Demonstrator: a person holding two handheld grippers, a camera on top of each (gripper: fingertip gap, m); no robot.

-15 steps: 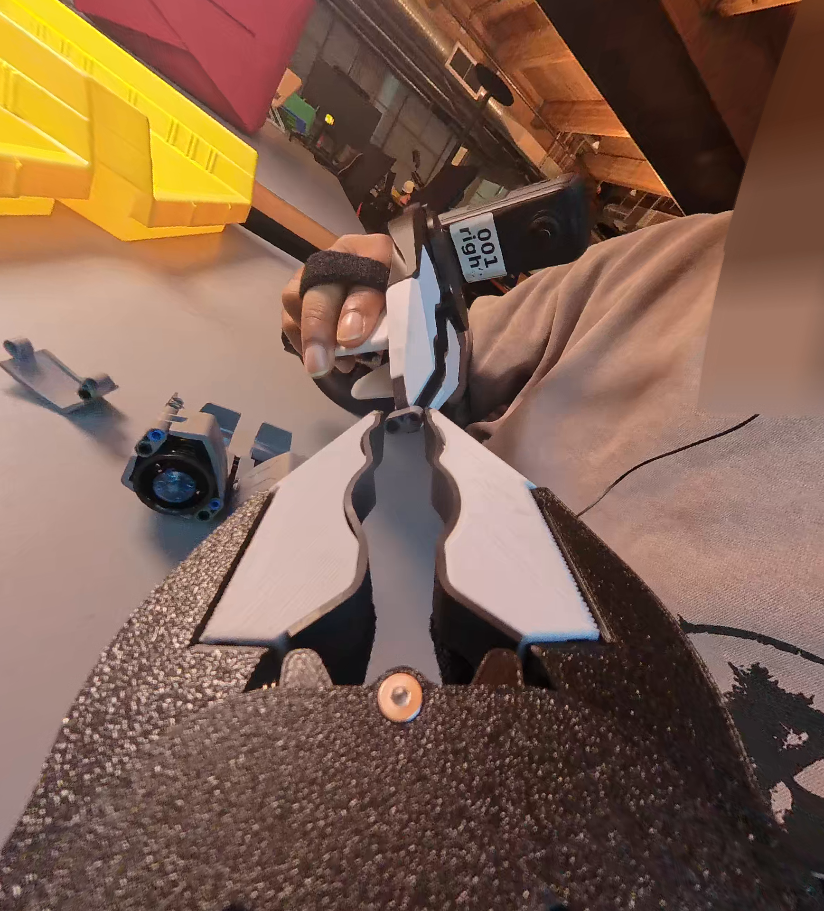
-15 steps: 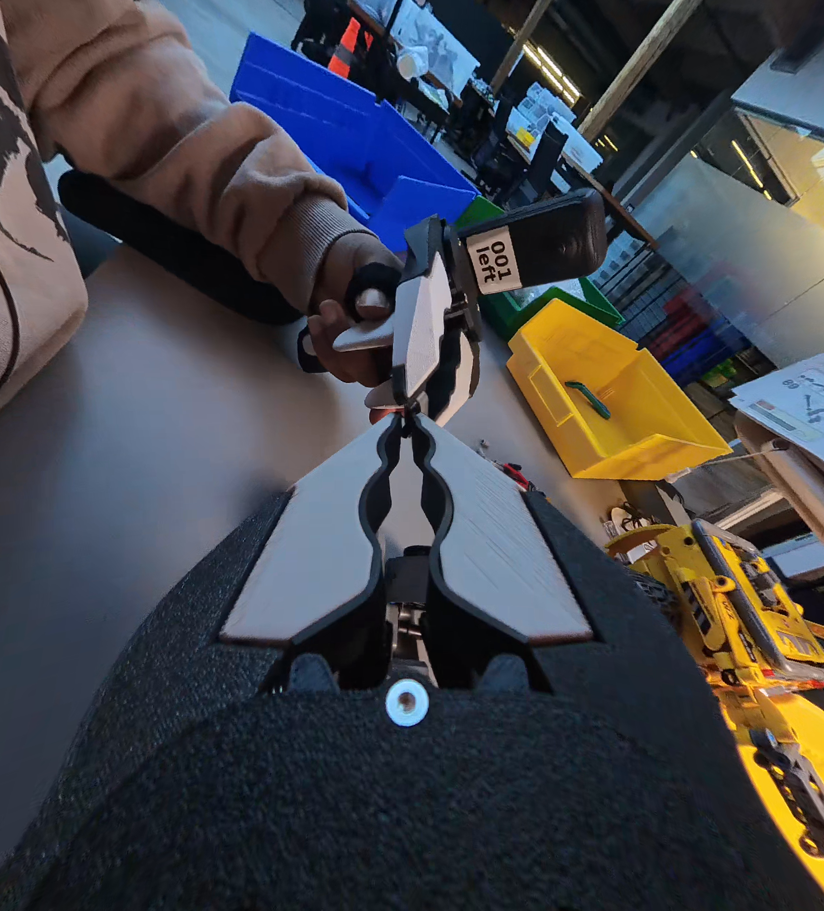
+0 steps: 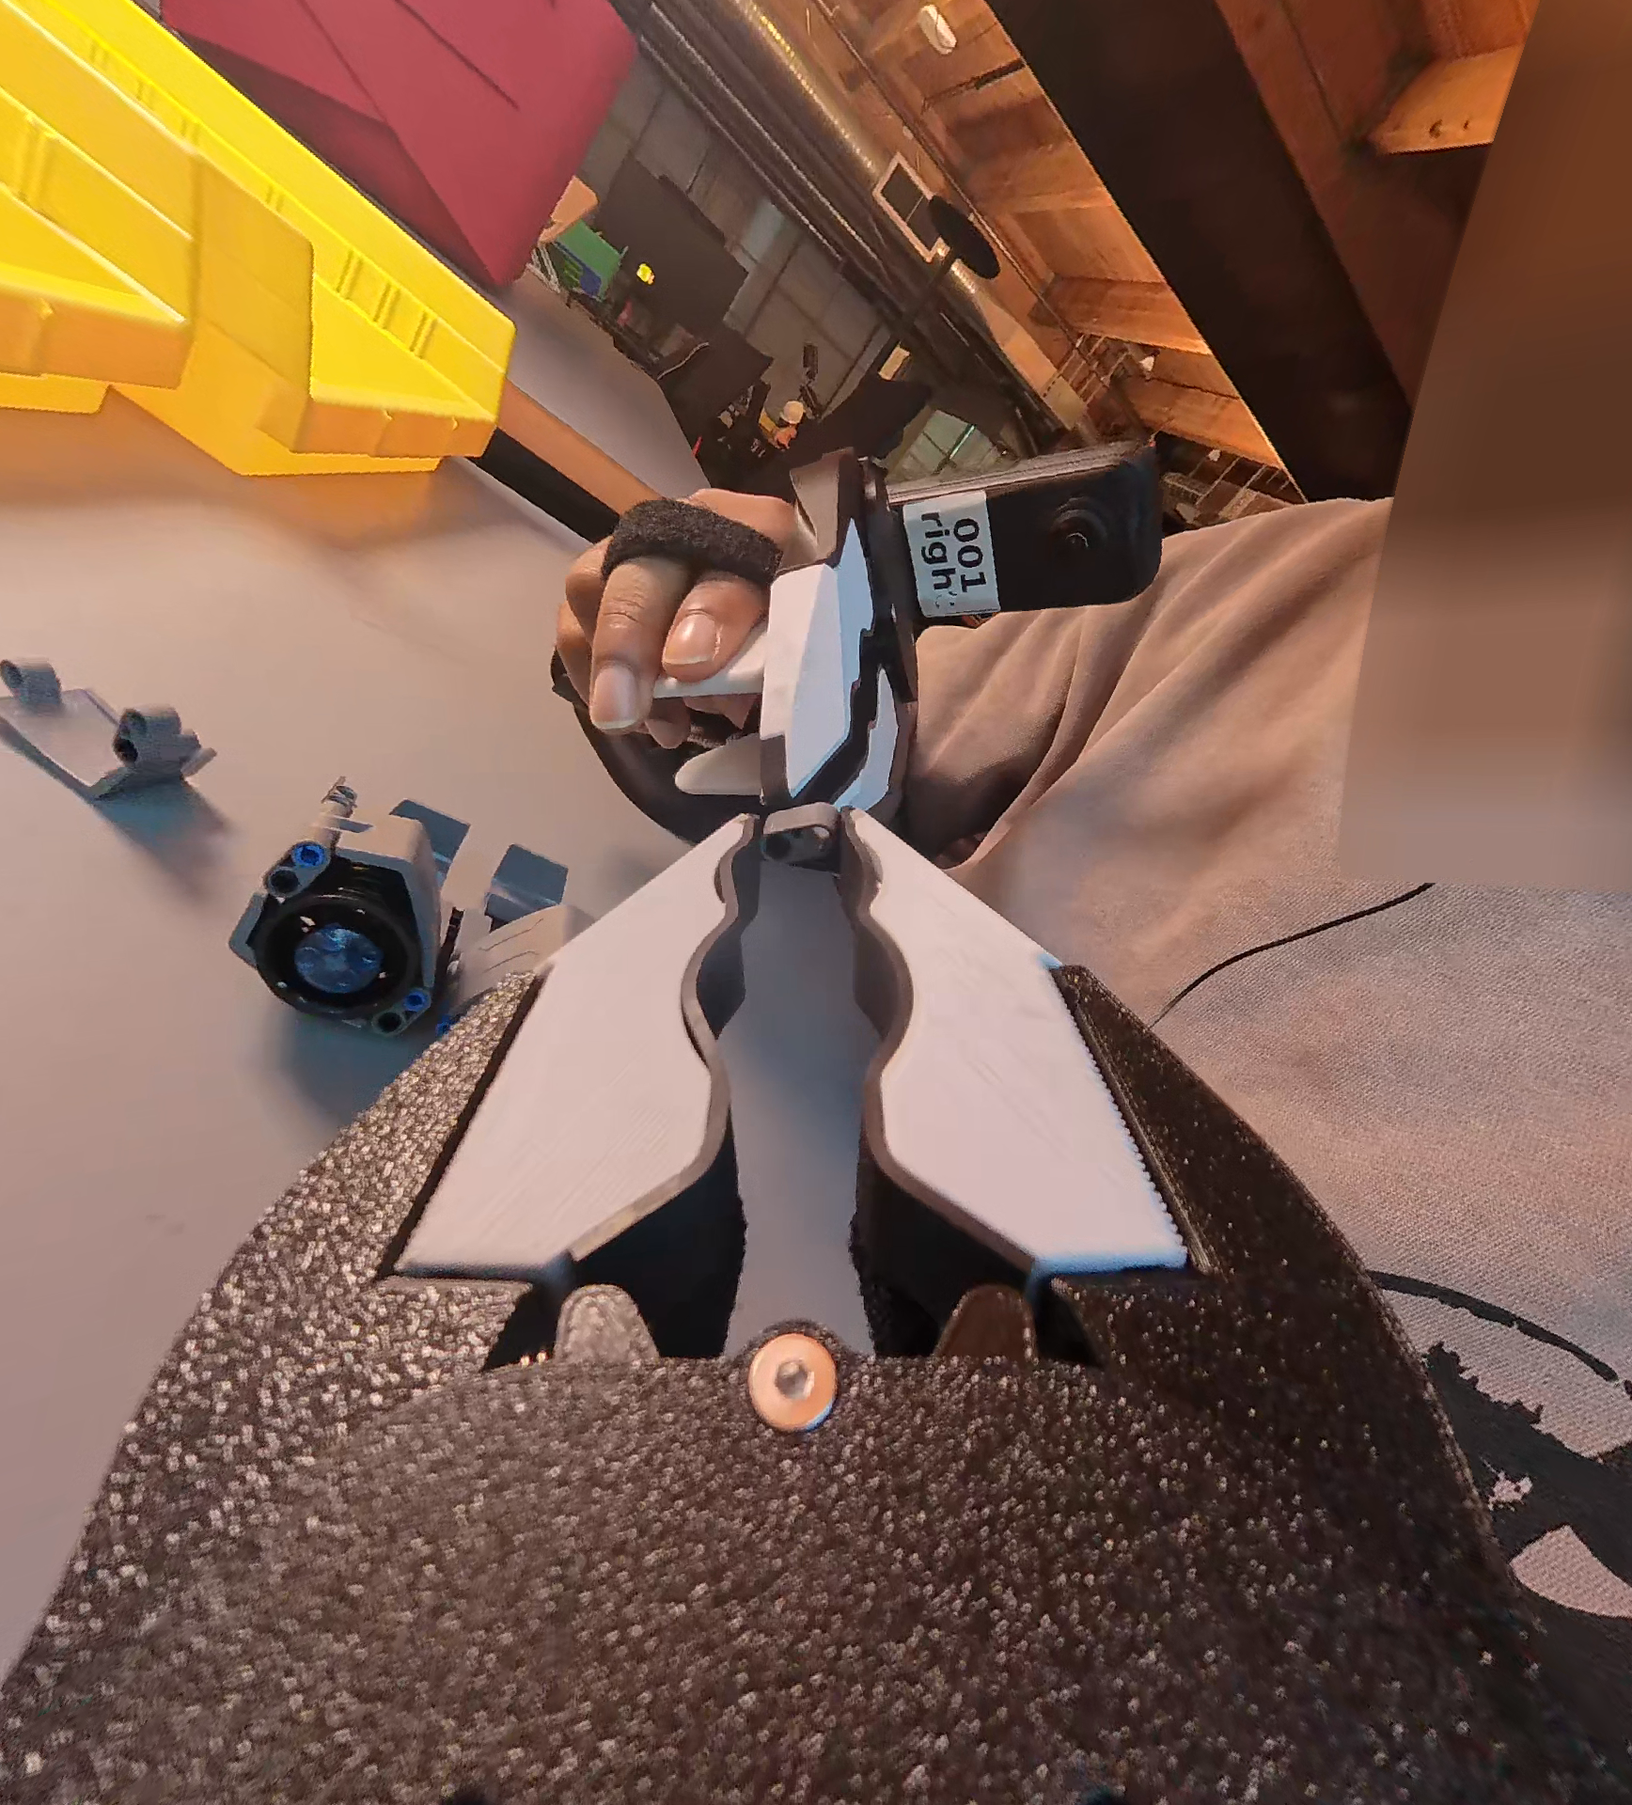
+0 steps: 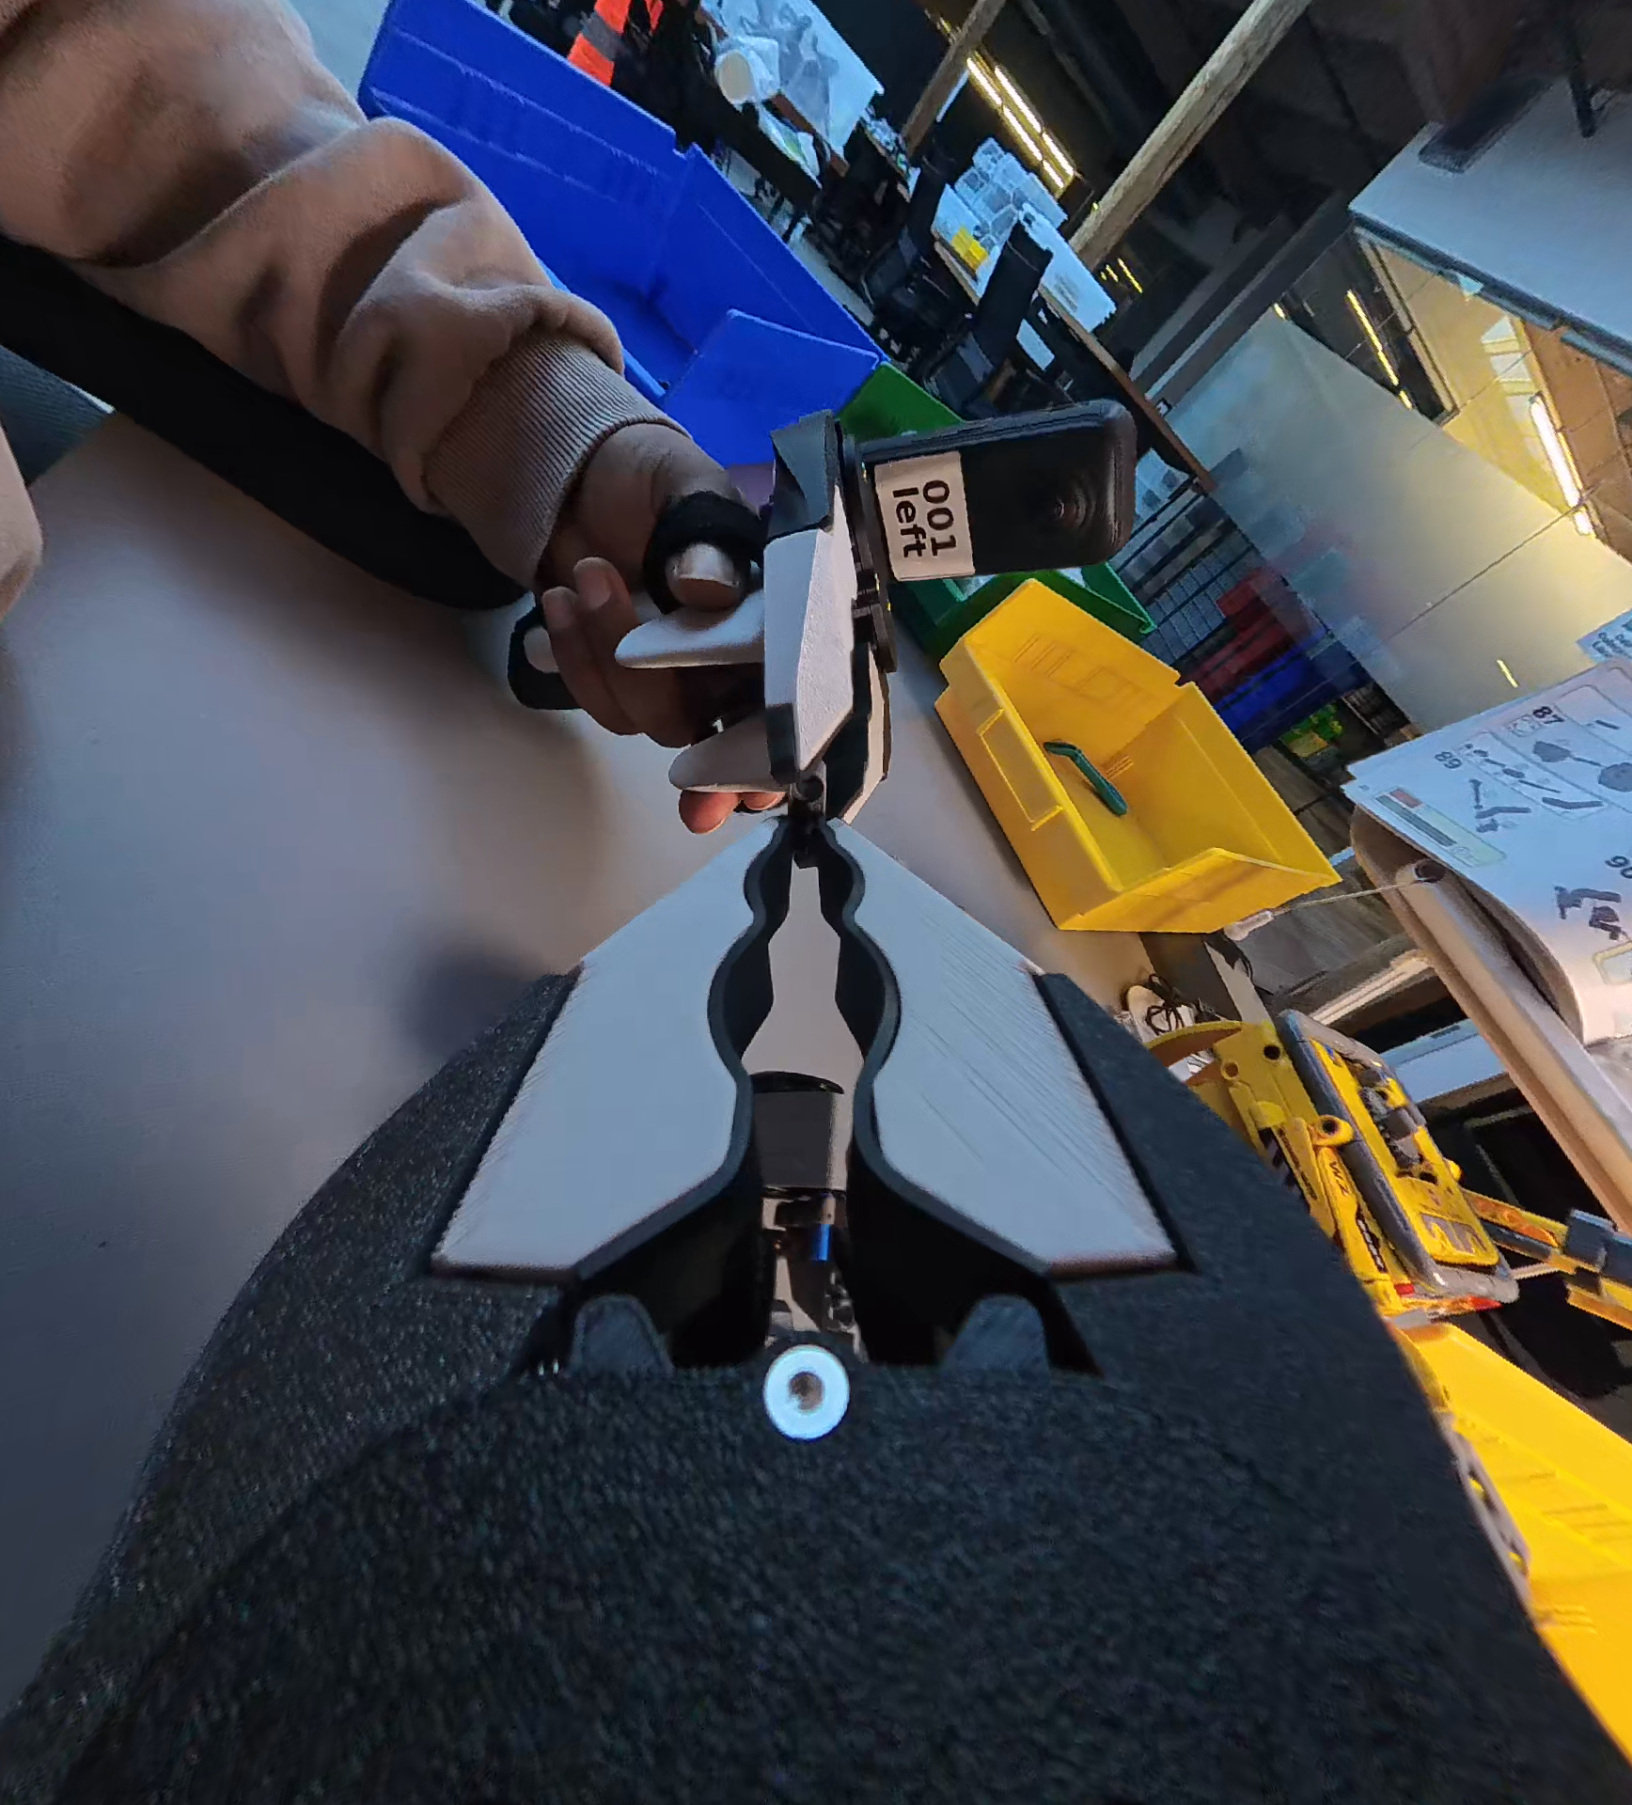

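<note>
One small dark grey connector piece [image 3: 800, 838] sat pinched between the fingertips of the left gripper [image 3: 800, 842], whose jaws were drawn in until only the piece kept them apart. The right gripper [image 4: 807, 848] met it tip to tip from the opposite side, its jaws nearly together on the same small piece [image 4: 807, 842]; how firmly it gripped there cannot be told. Both tools were held above a grey table [image 3: 158, 1123], each by one hand: the hand [image 3: 641, 635] behind the right gripper's tip and the hand [image 4: 636, 625] behind the left one, each with a black strap round one finger. To the left of the left gripper, two loose things lay on the table: a grey brick-built housing [image 3: 343, 928] with a round black opening and blue pins, and farther out one flat grey hinged plate [image 3: 94, 728]. Beyond them stood two yellow bins [image 3: 207, 293], contents hidden, with one dark red bin [image 3: 421, 107] behind. To the right of the right gripper, one yellow bin [image 4: 1115, 772] held a single green piece [image 4: 1086, 776]. One blue bin [image 4: 617, 215] and one green bin [image 4: 988, 586] stood farther off, contents not visible. Nearer on that side sat one yellow brick-built vehicle [image 4: 1359, 1162] and one open instruction booklet [image 4: 1574, 830].
</note>
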